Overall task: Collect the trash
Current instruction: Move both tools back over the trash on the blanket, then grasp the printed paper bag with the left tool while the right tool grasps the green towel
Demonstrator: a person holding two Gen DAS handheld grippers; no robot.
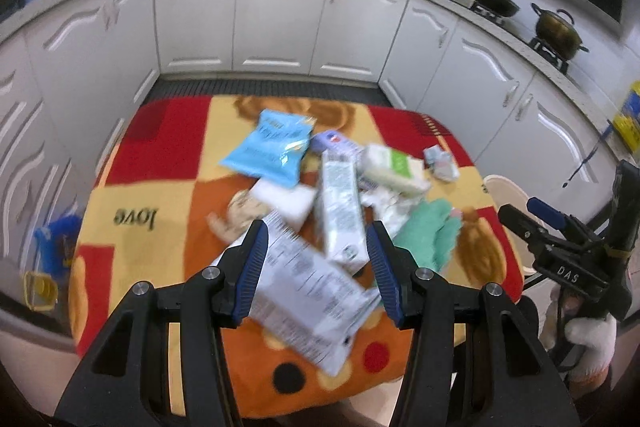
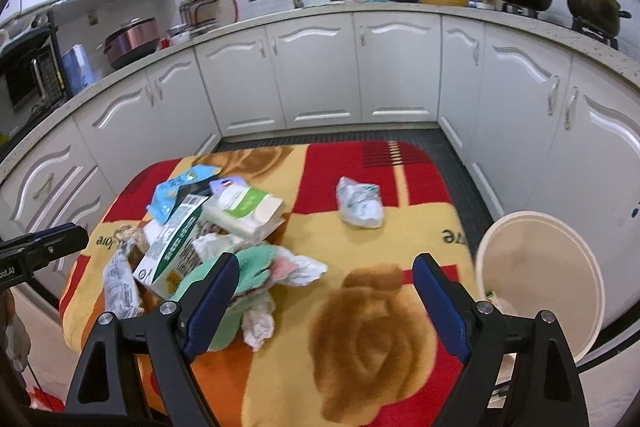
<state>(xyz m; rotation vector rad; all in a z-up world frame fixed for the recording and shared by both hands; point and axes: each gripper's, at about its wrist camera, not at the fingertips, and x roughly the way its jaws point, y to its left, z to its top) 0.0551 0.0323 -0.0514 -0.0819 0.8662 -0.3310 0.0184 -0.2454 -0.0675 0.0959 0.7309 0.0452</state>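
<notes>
My left gripper fingers spread wide over the white wrapper w/ nothing gripped; right gripper fingers open too — trash pile on blanket-covered counter, bin beside.

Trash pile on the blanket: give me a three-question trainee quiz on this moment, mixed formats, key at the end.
1. True or false: the left gripper is clamped shut on the white printed wrapper.
2. Multiple choice: where is the cream bin relative to the blanket-covered table? A) on top of it B) beside its right edge C) on the kitchen counter
3. Fill in: the crumpled wrapper lying apart from the main pile is nearer the ___ gripper.

Key
1. False: the jaws stand open, one on each side of the wrapper.
2. B
3. right
</notes>
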